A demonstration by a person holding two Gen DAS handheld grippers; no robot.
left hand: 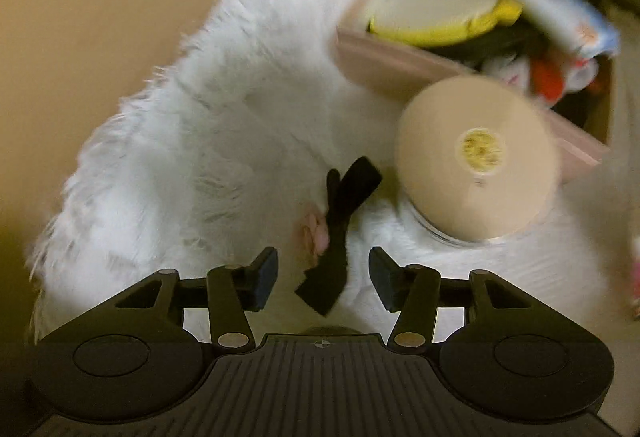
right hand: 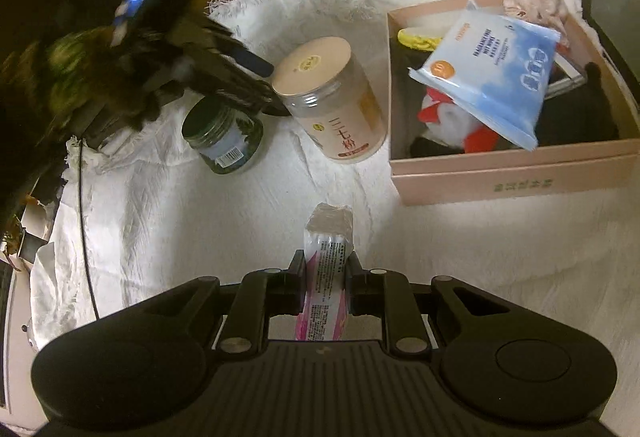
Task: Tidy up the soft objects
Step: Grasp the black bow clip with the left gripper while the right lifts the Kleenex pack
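My left gripper (left hand: 323, 273) is open over a black fabric strip (left hand: 338, 233) with a small pink piece (left hand: 316, 233) beside it, lying on the white fluffy cloth (left hand: 200, 141). The strip's near end lies between the fingers, untouched. My right gripper (right hand: 325, 277) is shut on a pink-and-white plastic packet (right hand: 326, 269), held above the cloth (right hand: 200, 237). A pink cardboard box (right hand: 512, 177) at the right holds a blue wipes pack (right hand: 492, 73), a red-and-white soft item (right hand: 448, 121), black fabric and a yellow item (right hand: 416, 39). The left gripper (right hand: 240, 73) shows blurred in the right wrist view.
A clear jar with a beige lid (right hand: 332, 97) stands left of the box; it also shows in the left wrist view (left hand: 476, 161). A smaller dark-lidded jar (right hand: 222, 135) stands further left. A thin black cable (right hand: 86, 237) runs along the cloth's left edge.
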